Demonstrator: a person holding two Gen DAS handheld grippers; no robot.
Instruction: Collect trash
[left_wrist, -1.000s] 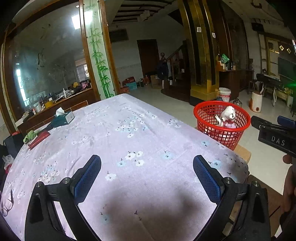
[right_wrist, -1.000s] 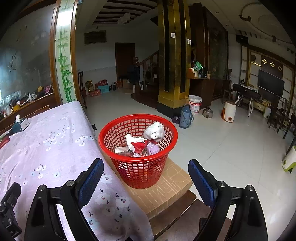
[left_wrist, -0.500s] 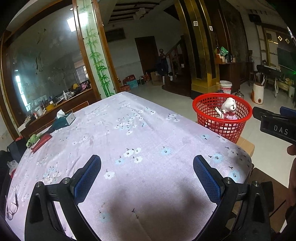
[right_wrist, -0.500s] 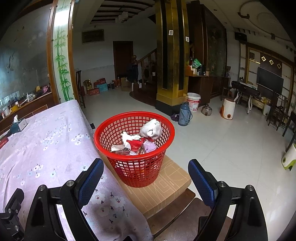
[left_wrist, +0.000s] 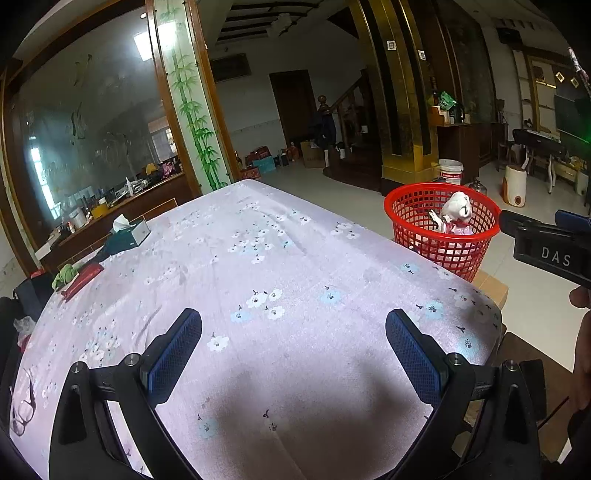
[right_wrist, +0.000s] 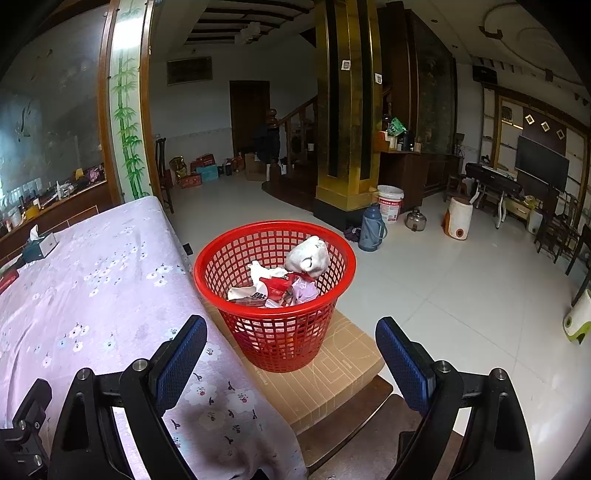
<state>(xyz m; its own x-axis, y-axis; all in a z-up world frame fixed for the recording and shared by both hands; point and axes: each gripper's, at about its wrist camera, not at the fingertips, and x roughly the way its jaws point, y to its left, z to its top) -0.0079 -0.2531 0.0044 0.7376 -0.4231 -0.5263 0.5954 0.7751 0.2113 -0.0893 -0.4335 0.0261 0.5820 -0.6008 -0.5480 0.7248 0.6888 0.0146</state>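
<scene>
**Both claws empty, trash in the red basket**

The left claw (left_wrist: 293, 345) is spread wide with nothing between its blue pads, hovering over the floral-clothed worktop (left_wrist: 258, 258). From it, the red mesh basket (left_wrist: 441, 229) stands at about 2 o'clock, just off the worktop's right edge. The right claw (right_wrist: 291, 354) is also spread wide and empty; the basket (right_wrist: 275, 295) sits at 12 o'clock, close ahead on a tan cardboard box (right_wrist: 332, 376). Crumpled paper and wrappers (right_wrist: 280, 284) lie inside the basket. A tissue box (left_wrist: 129, 234) rests at the worktop's far left, around 10 o'clock.
</scene>
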